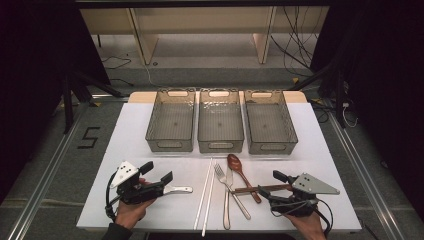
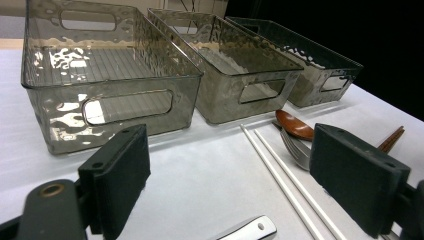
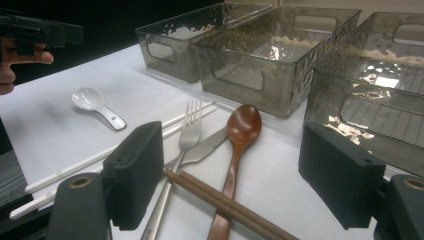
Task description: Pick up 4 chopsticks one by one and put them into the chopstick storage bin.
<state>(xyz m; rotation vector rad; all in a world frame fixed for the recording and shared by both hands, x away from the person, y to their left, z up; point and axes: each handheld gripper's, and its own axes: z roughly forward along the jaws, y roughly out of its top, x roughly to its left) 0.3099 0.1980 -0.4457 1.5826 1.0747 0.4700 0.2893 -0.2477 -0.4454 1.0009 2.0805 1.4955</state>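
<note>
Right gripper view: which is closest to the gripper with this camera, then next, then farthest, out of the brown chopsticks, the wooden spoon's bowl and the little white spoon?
1. Brown chopsticks, lying between the right gripper's open jaws.
2. Wooden spoon's bowl, mid-table, ahead.
3. Little white spoon, far left, near the other hand.

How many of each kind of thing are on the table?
Bins: 3 — left, middle, right
Spoons: 2 — white, wooden
Fork: 1
Knife: 1
Chopstick pairs: 2 — white, brown
Total: 9
</note>
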